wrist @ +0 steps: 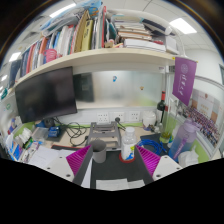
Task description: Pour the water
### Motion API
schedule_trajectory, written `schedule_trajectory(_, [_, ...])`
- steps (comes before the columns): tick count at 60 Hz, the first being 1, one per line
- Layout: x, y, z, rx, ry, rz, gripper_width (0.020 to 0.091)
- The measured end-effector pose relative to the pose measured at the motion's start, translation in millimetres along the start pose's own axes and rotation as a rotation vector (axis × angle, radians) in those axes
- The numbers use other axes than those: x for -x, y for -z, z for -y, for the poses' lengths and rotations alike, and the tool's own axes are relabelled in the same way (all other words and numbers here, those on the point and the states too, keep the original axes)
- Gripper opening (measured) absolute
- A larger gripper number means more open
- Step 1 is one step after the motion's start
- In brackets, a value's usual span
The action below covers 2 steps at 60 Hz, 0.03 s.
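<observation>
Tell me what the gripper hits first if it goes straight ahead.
Probably the dark cup just ahead of the open gripper, between its pink pads; the bottle stands slightly right. Depth is hard to judge.

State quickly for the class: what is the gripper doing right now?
Gripper: open, holding nothing; a clear bottle stands beyond the fingers.

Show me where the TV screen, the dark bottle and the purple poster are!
Monitor (46, 97), gripper view: middle of its dark screen.
Dark bottle (162, 109), gripper view: its body.
Purple poster (185, 78), gripper view: its middle.
</observation>
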State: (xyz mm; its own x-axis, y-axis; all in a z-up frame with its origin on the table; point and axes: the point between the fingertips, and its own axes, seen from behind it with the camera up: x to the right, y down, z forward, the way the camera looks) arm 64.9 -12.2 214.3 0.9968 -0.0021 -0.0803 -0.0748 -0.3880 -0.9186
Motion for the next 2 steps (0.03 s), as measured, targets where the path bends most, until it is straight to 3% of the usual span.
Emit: schedule_trajectory(2, [0.5, -0.4, -1.6, 0.001, -0.001, 0.003, 0.0855])
